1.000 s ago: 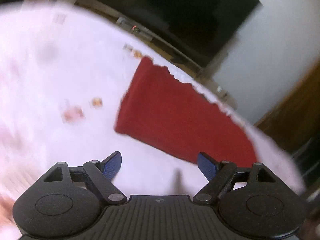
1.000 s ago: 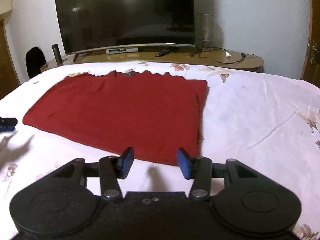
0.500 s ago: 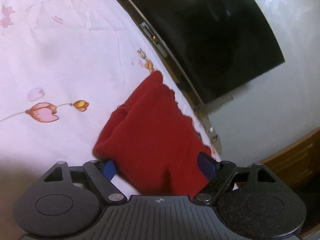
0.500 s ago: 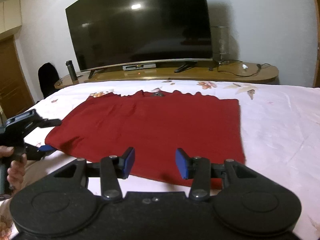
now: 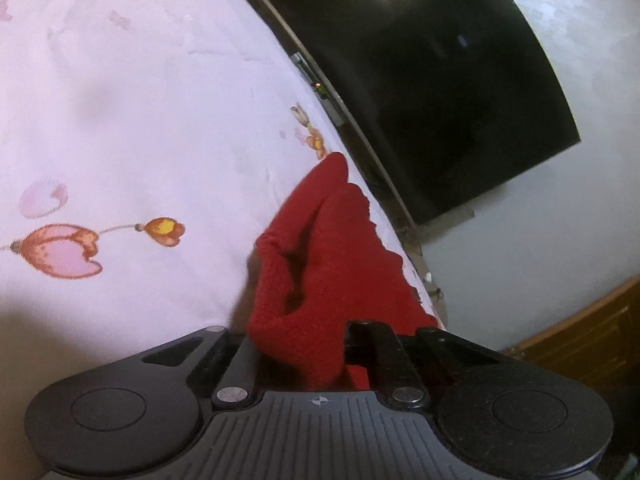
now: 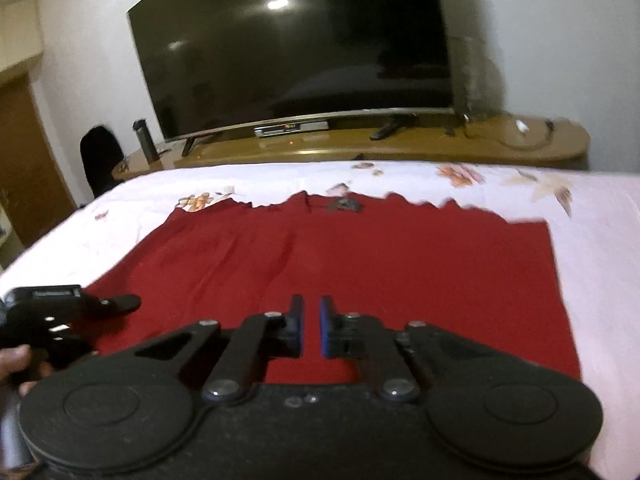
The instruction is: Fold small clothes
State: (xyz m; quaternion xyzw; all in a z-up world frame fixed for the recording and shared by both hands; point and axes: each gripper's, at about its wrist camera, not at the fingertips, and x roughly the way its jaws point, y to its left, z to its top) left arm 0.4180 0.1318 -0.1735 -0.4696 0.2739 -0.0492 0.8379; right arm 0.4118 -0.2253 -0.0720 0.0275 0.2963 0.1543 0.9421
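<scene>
Through the right wrist camera we see the whole scene: the bed with its white flowered sheet, a big dark television on a long wooden stand behind it, and the red garment lying flat on the sheet, wider than it is deep. The left wrist camera shows only 1 narrow end of this garment, bunched and raised above the sheet. There the left gripper has just been closing and now pinches the red cloth, which covers its fingertips completely. In the right view the left gripper appears small at the garment's left edge, held by a hand that is cut off by the frame. The right gripper has just been closing too; its 2 blue pads stand almost together over the near edge of the garment, but we cannot tell if they hold any cloth. The far edge of the garment is blurred.
</scene>
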